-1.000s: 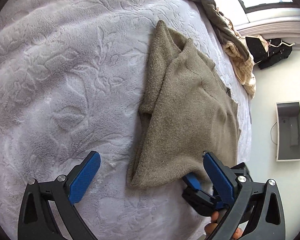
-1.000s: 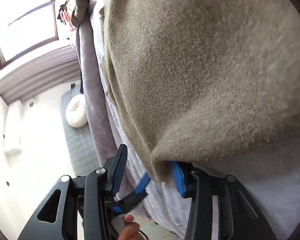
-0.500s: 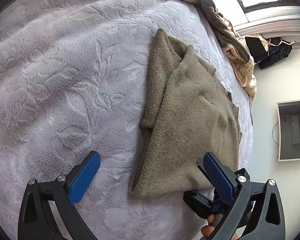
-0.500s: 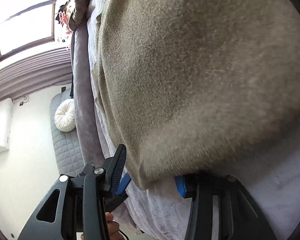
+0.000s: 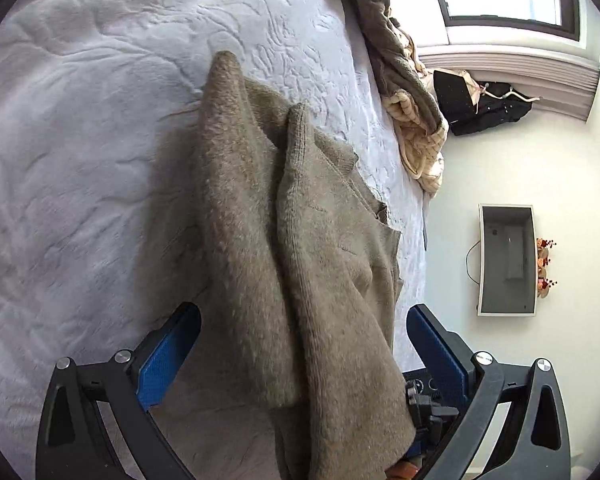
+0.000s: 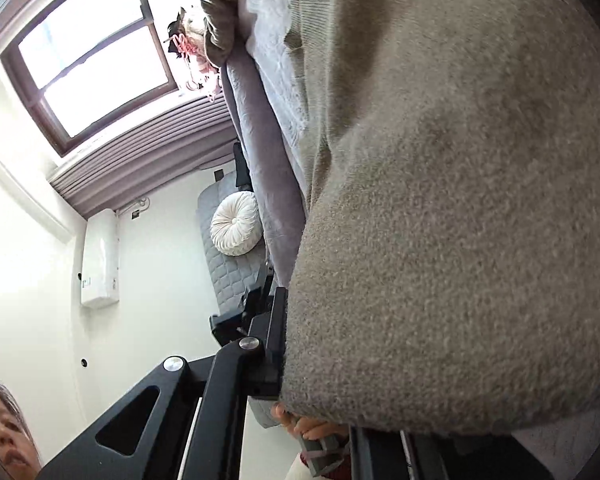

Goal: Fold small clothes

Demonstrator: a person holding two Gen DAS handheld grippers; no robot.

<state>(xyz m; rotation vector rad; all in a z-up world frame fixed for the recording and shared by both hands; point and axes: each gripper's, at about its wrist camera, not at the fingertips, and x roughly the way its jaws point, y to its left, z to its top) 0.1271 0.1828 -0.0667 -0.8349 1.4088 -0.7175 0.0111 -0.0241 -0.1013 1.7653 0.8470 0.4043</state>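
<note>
An olive-brown knit sweater (image 5: 300, 248) lies half folded on the pale embossed blanket (image 5: 80, 160), its near end lifted toward me. My left gripper (image 5: 300, 344) is open with its blue pads on either side of the raised sweater end, not clamped on it. In the right wrist view the sweater (image 6: 460, 220) fills the frame and drapes over my right gripper (image 6: 340, 360), hiding its pads; one black finger (image 6: 276, 340) presses against the fabric edge.
A heap of other clothes (image 5: 412, 112) lies at the bed's far right edge. Beyond the edge are the white wall, a window (image 6: 92, 60), a round white cushion (image 6: 236, 224) and a person's face (image 6: 0, 432).
The sweater's near end rose off the blanket and came between my left gripper's fingers. My right gripper closed in under the fabric, which now covers its pads.
</note>
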